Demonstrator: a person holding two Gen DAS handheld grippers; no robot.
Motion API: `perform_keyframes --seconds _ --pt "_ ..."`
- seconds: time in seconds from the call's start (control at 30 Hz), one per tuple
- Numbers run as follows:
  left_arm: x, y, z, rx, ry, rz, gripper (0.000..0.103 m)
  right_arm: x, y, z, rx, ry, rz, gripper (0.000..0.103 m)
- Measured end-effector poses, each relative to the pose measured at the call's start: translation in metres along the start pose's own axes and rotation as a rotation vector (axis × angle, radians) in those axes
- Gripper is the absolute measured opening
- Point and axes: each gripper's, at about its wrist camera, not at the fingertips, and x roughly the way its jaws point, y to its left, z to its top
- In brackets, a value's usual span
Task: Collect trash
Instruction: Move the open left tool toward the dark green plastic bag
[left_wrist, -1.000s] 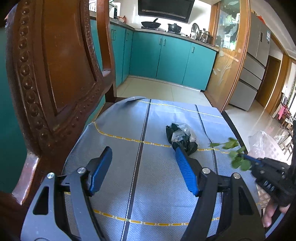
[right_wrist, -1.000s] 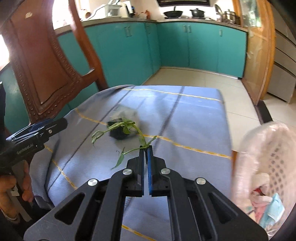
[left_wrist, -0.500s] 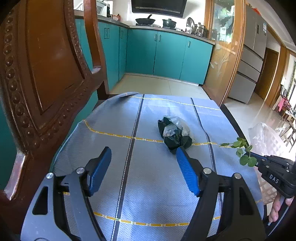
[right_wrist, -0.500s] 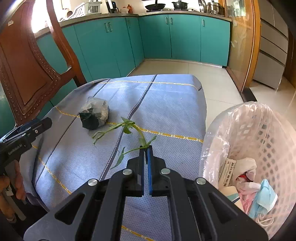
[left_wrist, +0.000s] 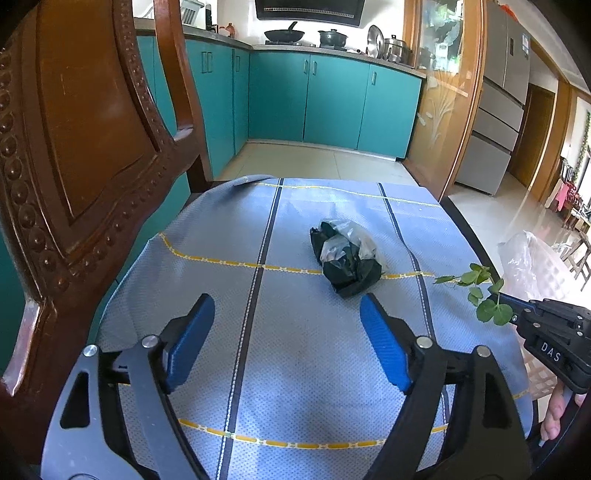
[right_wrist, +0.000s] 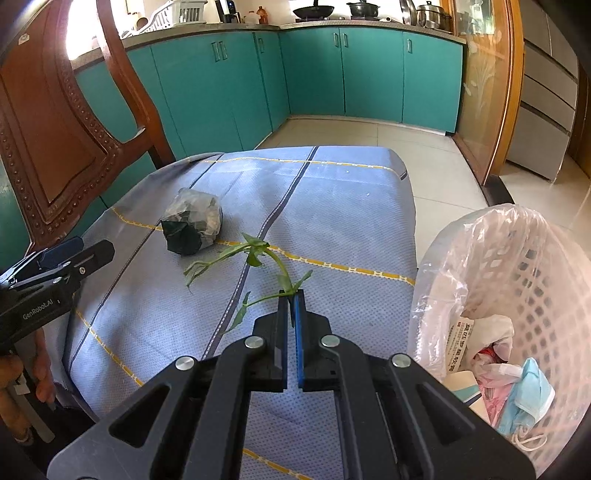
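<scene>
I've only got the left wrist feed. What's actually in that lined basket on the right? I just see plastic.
Observer: The right wrist view looks into the basket: crumpled wrappers and a blue face mask lie inside.
Operator: Is the right gripper properly on that green sprig?
Observer: Yes, the right gripper is shut on the green sprig, stem pinched at the fingertips, leaves hanging over the cloth.
Operator: Is the sprig over the basket?
Observer: No, it hangs over the tablecloth, left of the basket rim.
Operator: And the dark bag?
Observer: The dark bag sits on the cloth beyond the sprig, untouched.
</scene>
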Motion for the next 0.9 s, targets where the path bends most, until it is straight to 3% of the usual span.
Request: perform_keyframes --seconds 0.9 --pt "0.0083 -0.0067 -0.0030 0.021 0.036 0.008 0.088 -0.0017 -0.0010 -0.0003 -0.002 -0.003 -0.009 0.004"
